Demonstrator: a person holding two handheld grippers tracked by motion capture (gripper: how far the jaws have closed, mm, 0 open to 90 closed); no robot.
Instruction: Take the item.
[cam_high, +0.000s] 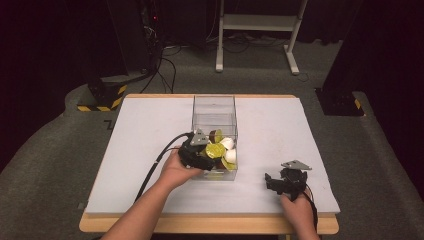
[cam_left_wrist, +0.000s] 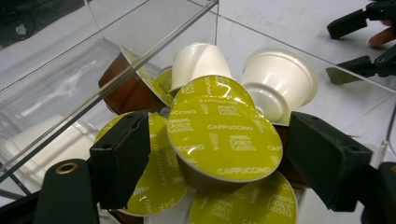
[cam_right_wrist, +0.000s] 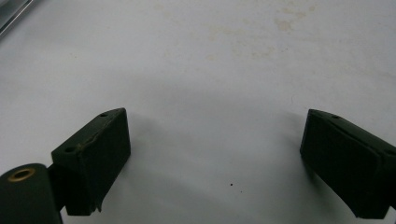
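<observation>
Left tongs (cam_left_wrist: 215, 154) sit inside the clear box (cam_left_wrist: 154, 51), low centre of the left gripper view, jaws partly open with a green-lidded capsule (cam_left_wrist: 224, 130) right between them. The left pad (cam_left_wrist: 119, 158) stands at the capsule's rim, the right pad (cam_left_wrist: 327, 158) just beside its other edge; whether either pad presses on it, I cannot tell. The lid reads "Cappuccino" and tilts toward the camera. Around it, more green lids: one behind the left pad, one at the bottom edge. Above them, two white capsules (cam_left_wrist: 280, 79) lie on their sides in the upper middle of the frame, and a brown capsule (cam_left_wrist: 126, 88) leans at the upper left against the box wall.

In the high view, the left tongs (cam_high: 212, 155) reach into the near end of the box (cam_high: 214, 107) at frame centre, the left hand (cam_high: 177, 170) behind them, cable trailing off to the lower left. The pile of capsules sits at the near right corner of the box; its far half is bare.

Right tongs (cam_high: 272, 182) rest at the lower right of the high view, on the table (cam_high: 150, 130), well apart from the box, held by the right hand (cam_high: 300, 212). In the right gripper view, the right tongs (cam_right_wrist: 215, 163) stand wide open with only white table (cam_right_wrist: 210, 70) between the pads, holding nothing.
</observation>
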